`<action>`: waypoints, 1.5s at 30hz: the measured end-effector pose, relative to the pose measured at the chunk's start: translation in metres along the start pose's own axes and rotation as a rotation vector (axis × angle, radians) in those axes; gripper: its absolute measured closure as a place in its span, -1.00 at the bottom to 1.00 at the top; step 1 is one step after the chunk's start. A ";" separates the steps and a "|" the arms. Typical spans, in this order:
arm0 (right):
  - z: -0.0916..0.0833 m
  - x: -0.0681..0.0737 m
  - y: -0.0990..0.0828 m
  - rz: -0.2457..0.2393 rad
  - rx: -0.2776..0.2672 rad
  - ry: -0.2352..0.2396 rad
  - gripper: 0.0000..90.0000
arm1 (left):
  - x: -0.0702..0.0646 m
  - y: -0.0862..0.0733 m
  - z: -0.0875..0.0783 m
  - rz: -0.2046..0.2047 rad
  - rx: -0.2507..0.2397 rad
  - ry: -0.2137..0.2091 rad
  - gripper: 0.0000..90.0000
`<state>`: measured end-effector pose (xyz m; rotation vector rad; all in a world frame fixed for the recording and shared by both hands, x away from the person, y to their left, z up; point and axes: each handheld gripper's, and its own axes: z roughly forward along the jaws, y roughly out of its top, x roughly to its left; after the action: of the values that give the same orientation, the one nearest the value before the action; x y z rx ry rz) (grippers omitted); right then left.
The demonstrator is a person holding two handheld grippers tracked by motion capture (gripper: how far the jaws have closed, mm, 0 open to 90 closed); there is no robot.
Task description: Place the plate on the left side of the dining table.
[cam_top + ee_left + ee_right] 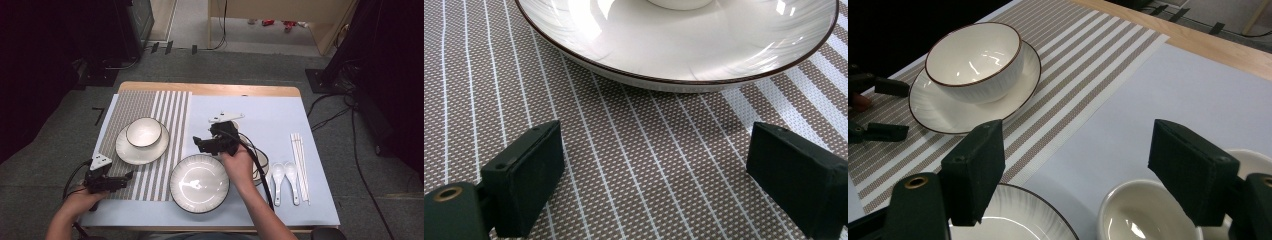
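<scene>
White bowl [1140, 220] sits right under the right gripper [1075, 165], near the middle of the tabletop [280, 125]; its jaws are wide and hold nothing. Left gripper [649, 180] is wide too, over the striped mat [634, 165] by the front left corner.

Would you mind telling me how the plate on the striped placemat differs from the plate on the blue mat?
The plate on the striped placemat carries a bowl; the plate on the blue mat is bare. The first lies farther from the person, the second nearer. Both are white, round and dark-rimmed.
</scene>
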<state>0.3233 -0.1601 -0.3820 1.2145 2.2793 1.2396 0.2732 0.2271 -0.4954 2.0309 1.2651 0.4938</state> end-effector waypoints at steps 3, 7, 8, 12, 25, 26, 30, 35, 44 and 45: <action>-0.003 -0.003 -0.001 0.004 -0.004 0.006 -0.50 | 0.000 0.000 0.000 0.001 0.000 0.000 -0.81; -0.005 -0.006 -0.003 0.000 0.003 0.008 -0.50 | 0.000 0.000 0.000 -0.001 0.001 0.001 -0.81; -0.006 -0.007 -0.004 -0.003 -0.001 0.008 -0.50 | 0.000 0.000 0.000 0.000 0.001 0.001 -0.81; -0.008 -0.009 -0.006 0.005 -0.007 0.006 -0.50 | 0.000 0.000 0.000 0.005 0.003 0.004 -0.81; -0.018 -0.015 -0.010 0.027 -0.013 0.029 -0.51 | -0.001 0.000 0.000 0.008 0.006 0.005 -0.81; -0.021 -0.017 -0.012 0.030 -0.017 0.030 -0.51 | -0.001 0.000 0.000 0.009 0.007 0.007 -0.81; -0.025 -0.021 -0.014 0.032 -0.023 0.034 -0.51 | -0.002 0.000 0.001 0.018 0.011 0.016 -0.81; -0.028 -0.021 -0.015 0.040 -0.028 0.040 -0.52 | -0.003 0.000 0.001 0.021 0.012 0.020 -0.81; -0.040 -0.025 -0.021 0.043 -0.040 0.049 -0.52 | -0.003 0.000 0.001 0.021 0.012 0.021 -0.81; -0.041 -0.026 -0.022 0.038 -0.041 0.051 -0.53 | -0.003 0.000 0.001 0.021 0.012 0.021 -0.81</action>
<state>0.3035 -0.2092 -0.3787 1.2314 2.2648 1.3386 0.2727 0.2240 -0.4956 2.0562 1.2628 0.5196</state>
